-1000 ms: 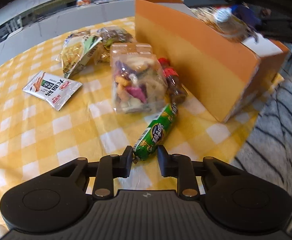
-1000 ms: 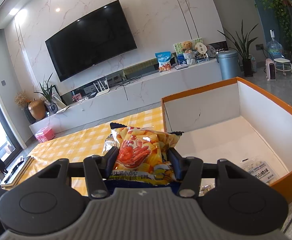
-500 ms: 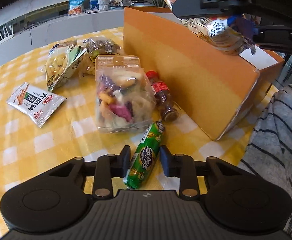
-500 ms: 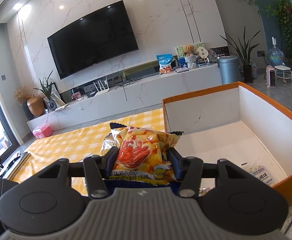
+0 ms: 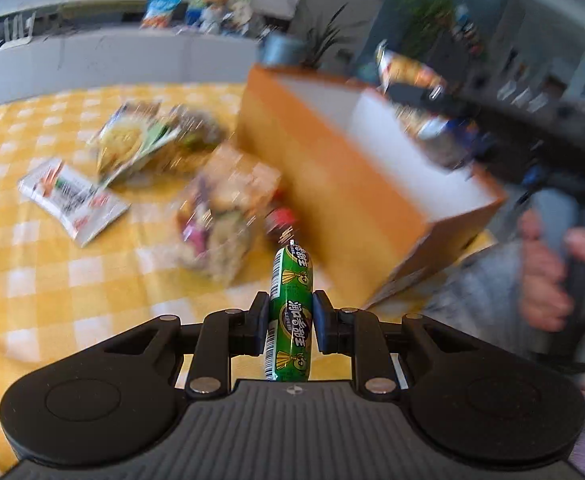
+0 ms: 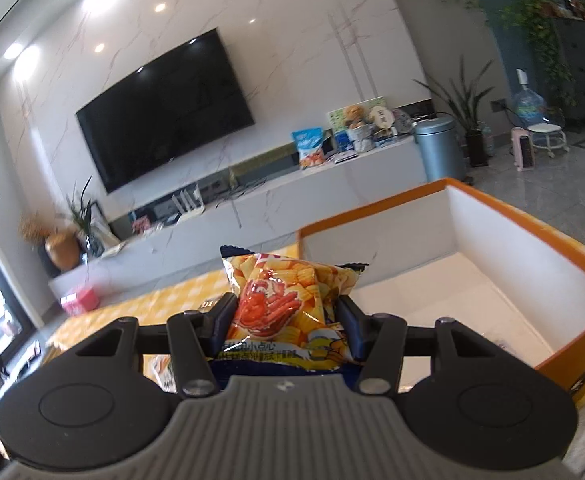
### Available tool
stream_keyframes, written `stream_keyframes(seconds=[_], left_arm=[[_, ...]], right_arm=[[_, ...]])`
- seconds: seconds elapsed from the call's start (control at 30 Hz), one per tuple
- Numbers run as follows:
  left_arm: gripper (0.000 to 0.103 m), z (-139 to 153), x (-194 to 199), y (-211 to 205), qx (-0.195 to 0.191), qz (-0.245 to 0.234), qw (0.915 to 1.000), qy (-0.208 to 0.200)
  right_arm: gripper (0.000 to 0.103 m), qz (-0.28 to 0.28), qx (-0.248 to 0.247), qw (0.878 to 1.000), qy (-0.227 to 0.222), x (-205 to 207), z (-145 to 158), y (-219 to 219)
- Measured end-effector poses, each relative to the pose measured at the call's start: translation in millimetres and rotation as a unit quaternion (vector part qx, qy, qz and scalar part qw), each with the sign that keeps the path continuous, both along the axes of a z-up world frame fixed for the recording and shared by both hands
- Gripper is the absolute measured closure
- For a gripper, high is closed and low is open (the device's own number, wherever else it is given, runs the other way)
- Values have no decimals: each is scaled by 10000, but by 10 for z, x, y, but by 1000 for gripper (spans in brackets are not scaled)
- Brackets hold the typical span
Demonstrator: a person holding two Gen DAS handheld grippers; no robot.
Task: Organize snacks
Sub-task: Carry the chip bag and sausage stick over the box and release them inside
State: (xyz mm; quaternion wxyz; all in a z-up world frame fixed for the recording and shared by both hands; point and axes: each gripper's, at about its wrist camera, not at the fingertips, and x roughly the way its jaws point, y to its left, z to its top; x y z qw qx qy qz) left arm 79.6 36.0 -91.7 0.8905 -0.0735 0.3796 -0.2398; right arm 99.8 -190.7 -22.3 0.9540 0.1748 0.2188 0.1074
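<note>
- The left gripper (image 5: 291, 322) is pinched tight on a green sausage stick (image 5: 291, 312); its jaws have just closed on the wrapper. The stick stands nearly upright between the pads, clear of the yellow checked tablecloth (image 5: 52, 280).
- The right gripper (image 6: 287, 326) clamps a yellow bag of crab-picture chips (image 6: 288, 300) by its lower half, held above the near rim of the orange cardboard box (image 6: 524, 220).
- The box stands on the table's right side. Its white inside looks almost bare; a small packet edge shows at the floor near the rim, too little to name.
- Left on the cloth beside the box: a clear bag of mixed vegetable crisps (image 5: 224, 216), a small dark bottle with a red cap (image 5: 282, 220) touching the box wall, a white flat packet (image 5: 72, 200), and a blurred pile of bags (image 5: 152, 140) farther back.
- Judgement: the sorting is at an early stage; two snacks are lifted, neither is in the box, and several more wait.
</note>
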Motion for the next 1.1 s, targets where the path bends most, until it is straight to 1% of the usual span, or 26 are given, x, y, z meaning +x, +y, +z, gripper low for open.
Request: stream_keyframes(seconds=[0.1,0.17,0.27,0.37,0.47,0.53,0.6,0.67,0.73,0.83,1.0,1.03,1.1], left_arm=[[78,268,-99,-21,-172,-42,9993,-329],[78,438,-114,-51,-355,-29,9983,-462],[78,656,-43,-148,-632,-2,9964,-556],[78,787,103,-330,-807,-2,9945,-665],[78,806,304,-557,-876,-90,9942,-620],[78,766,479,-708,-891,-55,9951,-419],[78,693,644,-834,-953,-70,9952,-192],[78,618,792,-976,-862,-177,9960,-142],[78,532,917,-1120,-538,-264,9981,-166],[78,401,1079,-1265,-103,-289,9995,-48],[77,209,1203,-1352,203,-426,9988,161],[77,192,1208,-1348,231,-450,9985,195],[77,171,1209,-1368,393,-507,9979,111]], right_arm=[[50,-289,113,9995,-108,-34,58,-189],[50,-474,129,9986,-192,-53,91,-324],[50,-695,75,9973,-236,-65,109,-536],[50,-969,166,9951,-129,-50,81,-751],[50,-1265,274,9915,104,-26,11,-895],[50,-1370,299,9899,209,-16,-30,-933],[50,-1375,352,9897,190,-22,-36,-942],[50,-1410,335,9894,104,-41,-25,-928],[50,-1419,298,9894,91,-50,-37,-899],[50,-1414,373,9892,130,-45,-51,-938],[50,-1384,655,9878,268,2,-69,-1023],[50,-1365,654,9879,325,28,-80,-1025],[50,-1356,584,9879,476,64,-101,-1007]])
